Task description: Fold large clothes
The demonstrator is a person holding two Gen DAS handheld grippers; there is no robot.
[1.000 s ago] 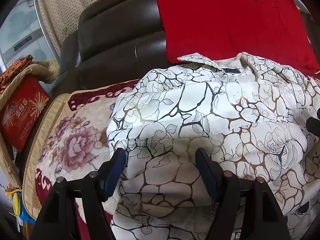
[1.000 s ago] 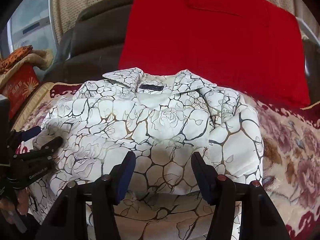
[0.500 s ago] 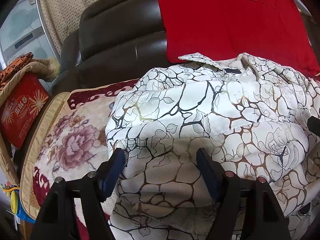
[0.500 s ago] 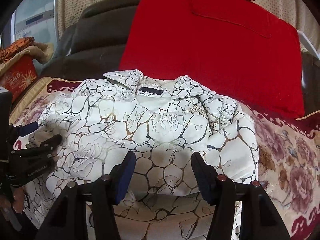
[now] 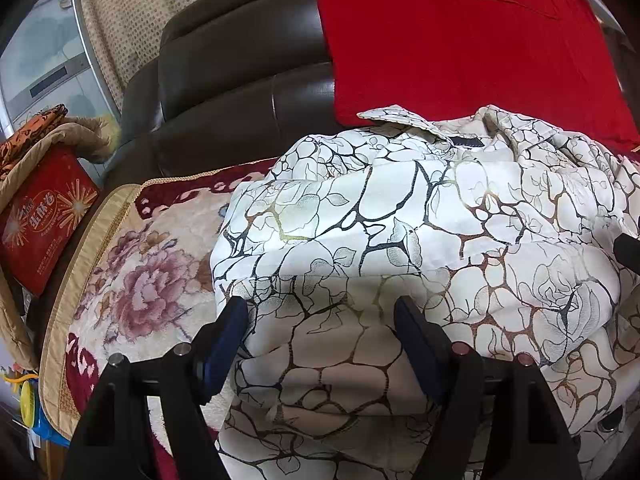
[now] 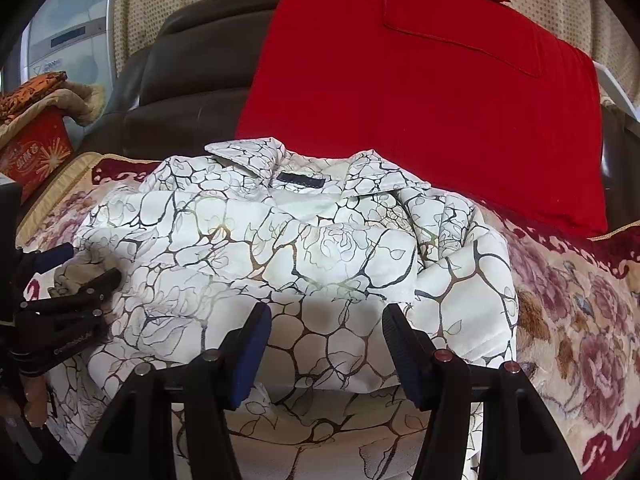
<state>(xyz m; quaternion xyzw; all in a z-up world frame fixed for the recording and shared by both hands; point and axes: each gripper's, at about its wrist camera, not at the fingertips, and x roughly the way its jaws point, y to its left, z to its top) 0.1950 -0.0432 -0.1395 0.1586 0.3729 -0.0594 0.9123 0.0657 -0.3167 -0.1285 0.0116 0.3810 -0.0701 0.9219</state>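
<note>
Mid-fold on white crackle-print padded jacket [image 6: 280, 248] atop floral sofa cover [image 6: 580, 300], left gripper [image 5: 320, 344] and right gripper [image 6: 324, 344] fingers apart, gripping nothing; next, likely pinching near hem edge.

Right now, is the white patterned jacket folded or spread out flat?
Folded. The jacket lies as a compact bundle on the floral blanket, its sides turned in over the front below the collar.

I see a dark brown leather sofa [image 6: 188, 80] with a floral blanket [image 5: 132, 280] over its seat and a red cushion [image 6: 432, 92] against its back. Behind it hangs a beige dotted curtain [image 5: 116, 12], and a red box [image 5: 44, 216] sits at left.
</note>
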